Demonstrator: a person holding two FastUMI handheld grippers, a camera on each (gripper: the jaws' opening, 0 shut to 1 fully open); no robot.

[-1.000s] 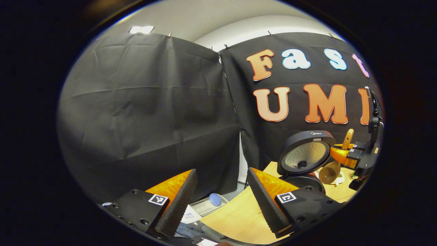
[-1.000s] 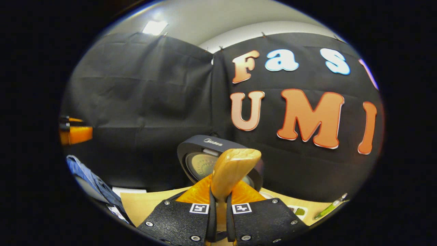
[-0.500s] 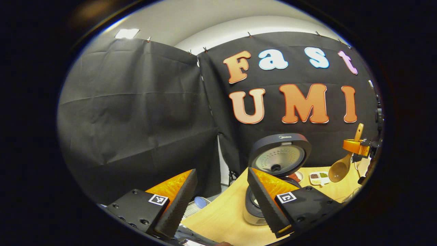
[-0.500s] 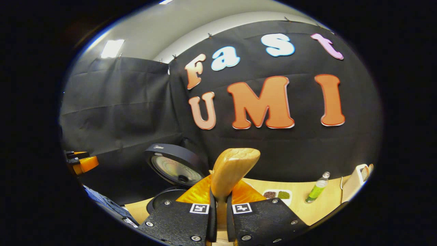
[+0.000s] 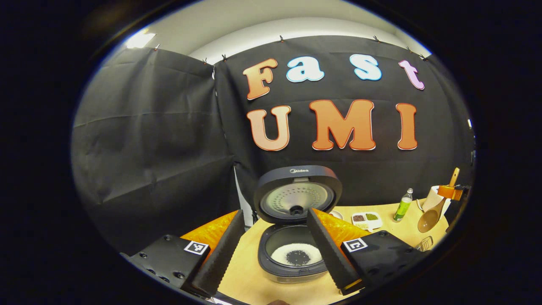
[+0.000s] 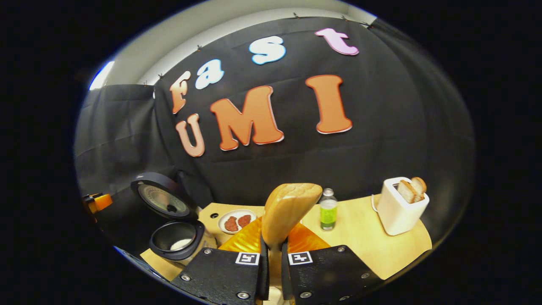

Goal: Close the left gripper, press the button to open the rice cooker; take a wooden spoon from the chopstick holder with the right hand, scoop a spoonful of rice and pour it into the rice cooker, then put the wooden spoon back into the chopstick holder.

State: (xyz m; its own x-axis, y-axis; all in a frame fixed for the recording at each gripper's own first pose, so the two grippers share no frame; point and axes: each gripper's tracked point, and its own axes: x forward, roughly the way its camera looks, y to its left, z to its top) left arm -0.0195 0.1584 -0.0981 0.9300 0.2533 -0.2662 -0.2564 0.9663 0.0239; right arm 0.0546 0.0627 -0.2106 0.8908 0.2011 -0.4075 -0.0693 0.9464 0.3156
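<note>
Rice cooker was seen open, rice inside. Wooden spoon was clamped by the right gripper; the left gripper was held spread.

I count one rice cooker, one wooden spoon, one green bottle, one toaster with two slices of bread, one round plate, one divided tray, and my two grippers.
</note>
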